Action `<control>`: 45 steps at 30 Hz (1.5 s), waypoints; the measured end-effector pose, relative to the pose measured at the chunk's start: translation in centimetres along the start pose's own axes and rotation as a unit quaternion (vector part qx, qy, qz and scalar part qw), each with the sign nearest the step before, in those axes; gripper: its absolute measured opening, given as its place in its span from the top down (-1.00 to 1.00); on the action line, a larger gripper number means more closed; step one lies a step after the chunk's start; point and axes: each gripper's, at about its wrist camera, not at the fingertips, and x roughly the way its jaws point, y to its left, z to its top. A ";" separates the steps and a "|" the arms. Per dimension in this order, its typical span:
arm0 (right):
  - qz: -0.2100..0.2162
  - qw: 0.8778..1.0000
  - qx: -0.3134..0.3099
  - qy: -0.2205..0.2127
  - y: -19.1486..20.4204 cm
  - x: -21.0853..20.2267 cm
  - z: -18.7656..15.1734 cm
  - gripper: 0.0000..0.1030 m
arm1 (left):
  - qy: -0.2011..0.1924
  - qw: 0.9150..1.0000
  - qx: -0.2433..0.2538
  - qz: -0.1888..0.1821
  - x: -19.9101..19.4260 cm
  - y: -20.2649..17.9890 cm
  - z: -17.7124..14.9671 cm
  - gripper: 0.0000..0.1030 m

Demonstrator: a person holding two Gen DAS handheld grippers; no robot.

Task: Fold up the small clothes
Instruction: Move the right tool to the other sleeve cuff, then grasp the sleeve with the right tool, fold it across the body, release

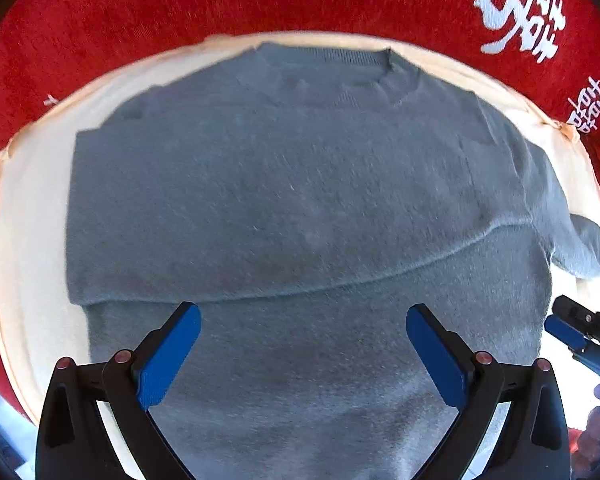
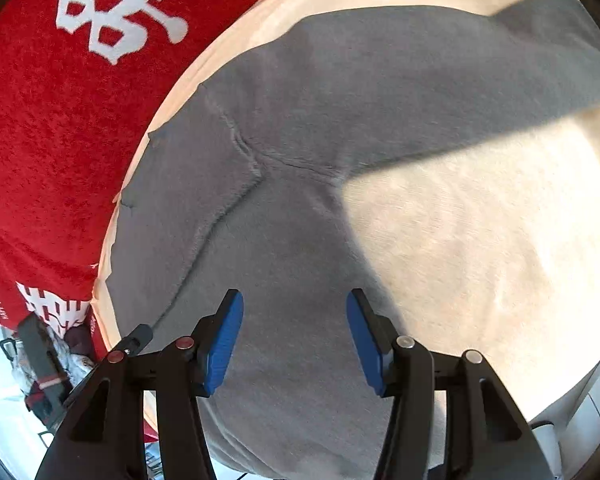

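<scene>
Red cloth [image 1: 260, 4] with white lettering frames everything from nine round to three o'clock, and on it sits the cream pad [image 1: 28, 216] I'm folding on. Spread flat across the pad lies the grey sweater [image 1: 300, 184], collar up at twelve, one sleeve crossing its chest, the other sleeve [image 2: 440, 68] trailing out toward one o'clock, ready, I'd say, to fold in. My left gripper [image 1: 303, 344] hovers spread wide over the hem at six; my right gripper [image 2: 295, 338] is spread too, holding nothing, over the sweater's side.
</scene>
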 end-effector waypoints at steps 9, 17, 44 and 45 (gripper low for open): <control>0.042 0.993 0.100 -0.054 -7.8 -2.1 2.9 -0.13 | 0.021 0.999 0.027 -0.034 1.3 -5.4 0.0 -1.00; 0.048 0.966 0.211 -0.142 -17.2 -5.7 6.5 -0.29 | 0.023 0.996 0.068 -0.057 2.0 -12.7 0.7 -1.00; 0.278 0.896 0.285 -0.197 -17.8 -7.8 12.1 0.81 | 0.009 0.994 0.054 -0.094 1.3 -11.9 2.3 -1.00; 0.282 0.899 0.271 -0.195 -16.9 -8.1 12.3 0.81 | 0.005 0.995 0.052 -0.088 1.1 -11.4 2.2 -1.00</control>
